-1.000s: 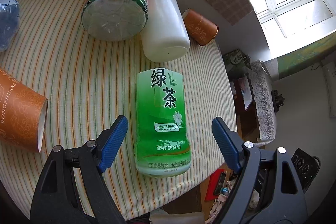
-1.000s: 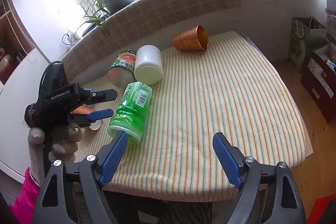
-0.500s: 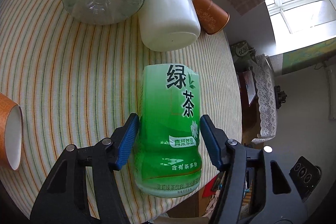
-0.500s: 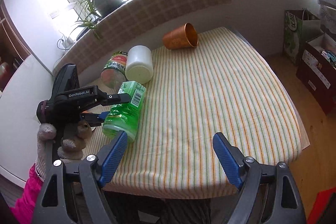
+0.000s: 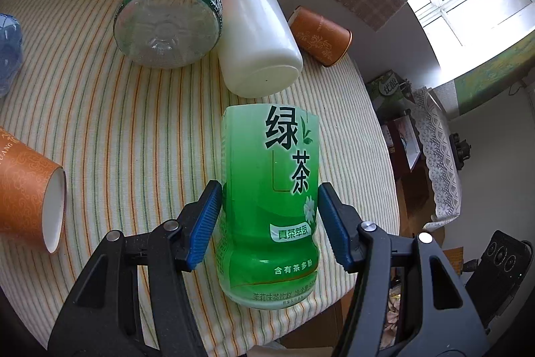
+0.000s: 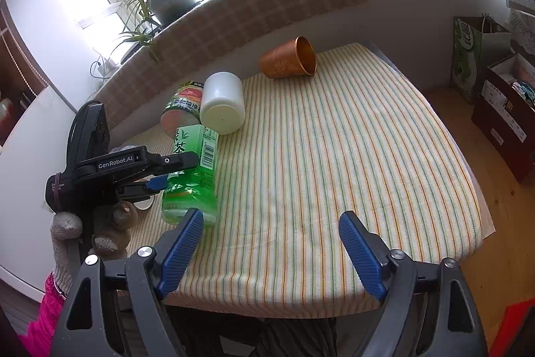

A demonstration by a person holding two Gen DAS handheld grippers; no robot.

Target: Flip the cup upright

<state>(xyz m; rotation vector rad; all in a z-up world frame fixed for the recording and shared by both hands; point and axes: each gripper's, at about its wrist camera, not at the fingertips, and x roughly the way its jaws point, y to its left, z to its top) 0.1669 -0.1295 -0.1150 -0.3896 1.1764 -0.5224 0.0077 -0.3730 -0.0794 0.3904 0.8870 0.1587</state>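
- Your left tool (image 5: 269, 225) is clamped on the green tea cup (image 5: 269, 206), both blue pads pressed against its sides.
- That cup lies on its side on the striped desk (image 6: 334, 173), just in front of the white jar (image 5: 257, 42).
- Your right tool (image 6: 267, 253) hangs with its fingers spread wide, holding nothing, well to the right of the green tea cup.
- An orange cup (image 6: 289, 57) lies tipped over behind the white jar.
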